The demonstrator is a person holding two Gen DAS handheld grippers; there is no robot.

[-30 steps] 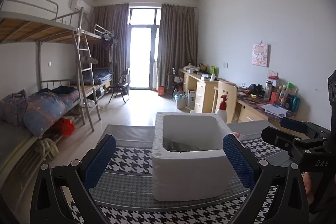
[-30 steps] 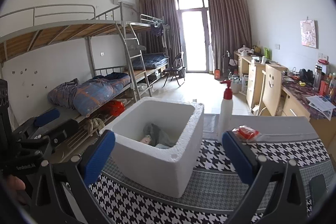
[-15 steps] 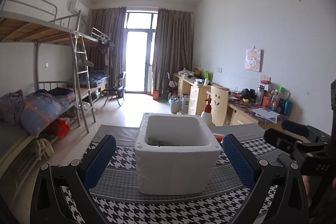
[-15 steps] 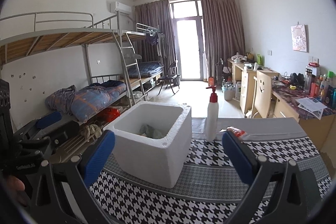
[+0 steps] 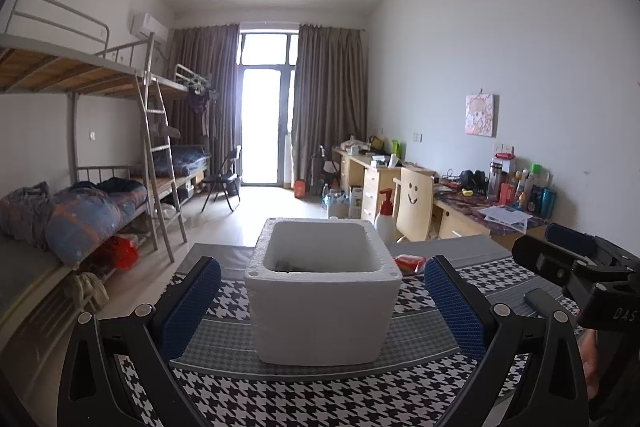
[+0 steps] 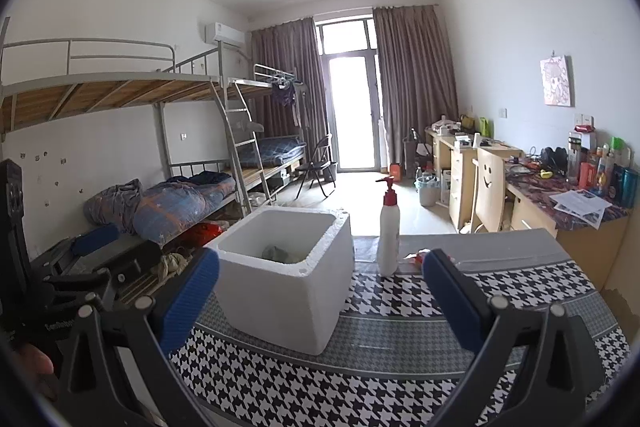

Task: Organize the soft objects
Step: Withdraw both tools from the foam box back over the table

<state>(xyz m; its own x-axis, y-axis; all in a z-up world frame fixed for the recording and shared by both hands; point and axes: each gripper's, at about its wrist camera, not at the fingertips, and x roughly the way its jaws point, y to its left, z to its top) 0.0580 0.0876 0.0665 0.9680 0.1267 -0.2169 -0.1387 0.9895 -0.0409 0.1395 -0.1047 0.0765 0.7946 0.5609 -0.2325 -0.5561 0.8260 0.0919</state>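
A white foam box (image 5: pixel 322 301) stands on the houndstooth tablecloth (image 5: pixel 304 399). Grey-green soft cloth (image 6: pixel 280 253) lies at its bottom, mostly hidden by the walls. My left gripper (image 5: pixel 322 301) is open and empty, pulled back with the box seen between its blue pads. In the right wrist view the same foam box (image 6: pixel 286 285) sits left of centre; my right gripper (image 6: pixel 320 303) is open and empty, short of the box. The right gripper's body (image 5: pixel 576 267) shows at the right edge of the left wrist view, and the left gripper's body (image 6: pixel 60 279) shows at the left edge of the right wrist view.
A white pump bottle with a red top (image 6: pixel 388 231) stands just right of the box, a small red packet (image 5: pixel 410 263) beside it. Bunk beds (image 6: pixel 160 155) line the left wall, cluttered desks (image 6: pixel 560 195) the right. A dark flat object (image 5: pixel 540 301) lies on the cloth.
Both grippers have drawn back from the foam box, which now looks smaller and farther. Both stay open and empty.
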